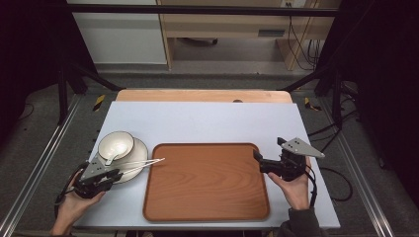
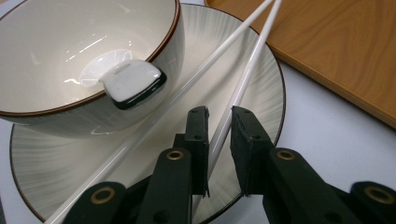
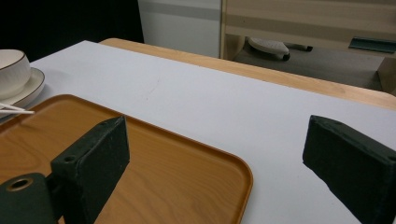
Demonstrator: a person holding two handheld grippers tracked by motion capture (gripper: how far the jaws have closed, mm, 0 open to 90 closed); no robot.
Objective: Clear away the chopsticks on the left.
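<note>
Chopsticks (image 2: 243,79) on the plate (image 2: 271,79), seemingly nipped by the left gripper (image 2: 219,116); right gripper (image 3: 215,154) gapes above white tabletop (image 1: 207,121).

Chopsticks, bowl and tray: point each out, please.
chopsticks (image 2: 243,84), left gripper view, shaft of the right-hand stick
bowl (image 2: 56,51), left gripper view, inner wall
tray (image 1: 207,182), high view, bare wooden floor
</note>
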